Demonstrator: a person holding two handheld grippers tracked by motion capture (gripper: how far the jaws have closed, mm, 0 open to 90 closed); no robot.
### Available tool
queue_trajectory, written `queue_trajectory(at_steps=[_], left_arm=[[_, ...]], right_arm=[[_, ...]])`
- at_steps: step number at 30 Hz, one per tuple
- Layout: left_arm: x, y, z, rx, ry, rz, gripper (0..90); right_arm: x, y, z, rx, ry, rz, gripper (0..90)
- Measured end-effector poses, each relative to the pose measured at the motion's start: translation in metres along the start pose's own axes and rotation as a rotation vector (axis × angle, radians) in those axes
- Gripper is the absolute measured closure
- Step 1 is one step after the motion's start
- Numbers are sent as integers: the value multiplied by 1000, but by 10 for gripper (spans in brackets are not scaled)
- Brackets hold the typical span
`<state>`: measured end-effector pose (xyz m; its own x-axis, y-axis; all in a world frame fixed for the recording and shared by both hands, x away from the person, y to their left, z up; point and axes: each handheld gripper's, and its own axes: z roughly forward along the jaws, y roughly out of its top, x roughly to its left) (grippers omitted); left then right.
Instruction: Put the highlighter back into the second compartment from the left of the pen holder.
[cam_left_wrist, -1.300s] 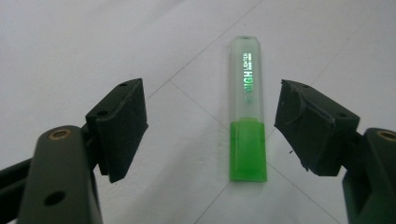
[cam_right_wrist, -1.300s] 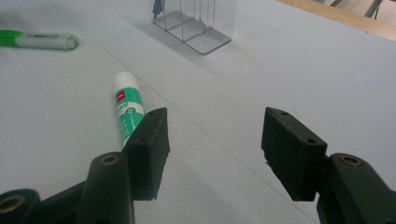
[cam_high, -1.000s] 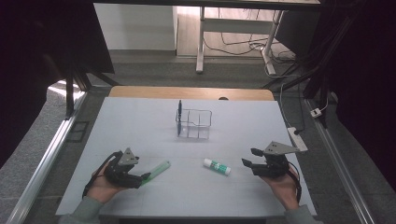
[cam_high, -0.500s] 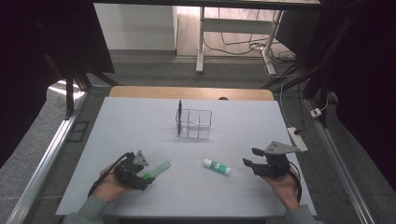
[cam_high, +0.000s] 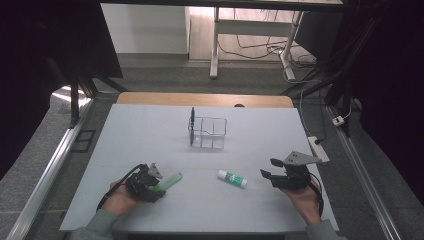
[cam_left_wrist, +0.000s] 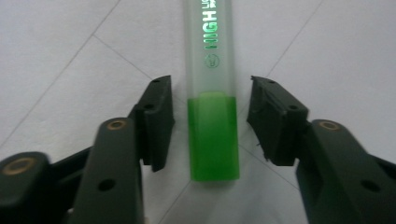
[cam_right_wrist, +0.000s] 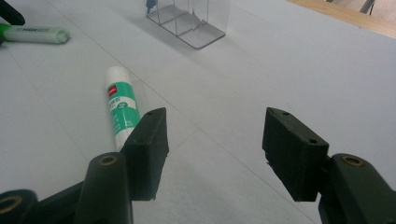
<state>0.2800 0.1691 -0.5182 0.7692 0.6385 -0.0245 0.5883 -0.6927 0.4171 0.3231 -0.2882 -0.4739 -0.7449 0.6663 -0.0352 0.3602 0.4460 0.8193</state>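
Note:
A green highlighter (cam_high: 170, 180) lies flat on the white table (cam_high: 150, 135) at front left. My left gripper (cam_high: 159, 184) is low over its green end. In the left gripper view the highlighter (cam_left_wrist: 212, 135) lies between the pads of that gripper (cam_left_wrist: 210, 122), with a thin gap on each side. Its jaws have just been closing, and the pads do not press on the pen. My right gripper (cam_high: 268, 168) rests open at front right with nothing between its jaws (cam_right_wrist: 215, 140). A white and green glue stick (cam_high: 232, 178) lies just left of it (cam_right_wrist: 122, 107).
A clear plastic organiser (cam_high: 210, 132) stands mid-table with a dark blue pen (cam_high: 192, 122) upright at its left side. A white power strip (cam_high: 318, 147) lies at the table's right edge. A wooden strip (cam_high: 205, 99) runs along the far edge.
My left gripper has slid forward and lower onto the highlighter's green end, and its jaws have narrowed around it. The right gripper and the glue stick have stayed put.

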Motion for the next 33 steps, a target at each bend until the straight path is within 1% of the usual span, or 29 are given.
queue_trajectory(at_steps=[1,3,5,7,10,14,17,21,24,26,29,33], left_arm=[[0,0,0,2,-8,-3,561],[1,1,0,7,-12,-15,583],[2,2,0,12,-10,-28,618],[2,3,0,16,-6,-30,659],[1,4,0,24,2,-28,664],[-1,4,0,20,16,-17,667],[-1,4,0,18,17,-11,668],[-1,3,0,-4,14,-10,669],[-1,3,-3,-30,7,-6,669],[0,2,-6,-62,4,-9,669],[1,1,-12,-109,15,-6,669],[3,-1,-18,-165,17,-9,669]], right_arm=[[0,0,0,2,0,-1,408],[0,0,0,4,-2,-2,408],[0,0,0,8,-2,-1,408],[0,0,1,8,0,-1,408],[0,0,1,7,-1,-1,408],[0,0,1,12,-2,-9,408],[0,0,1,14,-4,-12,408],[0,-1,1,14,-7,-11,407],[0,0,1,15,-8,-12,408],[0,0,1,13,-5,-13,407],[0,0,0,12,-5,-12,407],[0,0,1,13,-4,-13,407]])
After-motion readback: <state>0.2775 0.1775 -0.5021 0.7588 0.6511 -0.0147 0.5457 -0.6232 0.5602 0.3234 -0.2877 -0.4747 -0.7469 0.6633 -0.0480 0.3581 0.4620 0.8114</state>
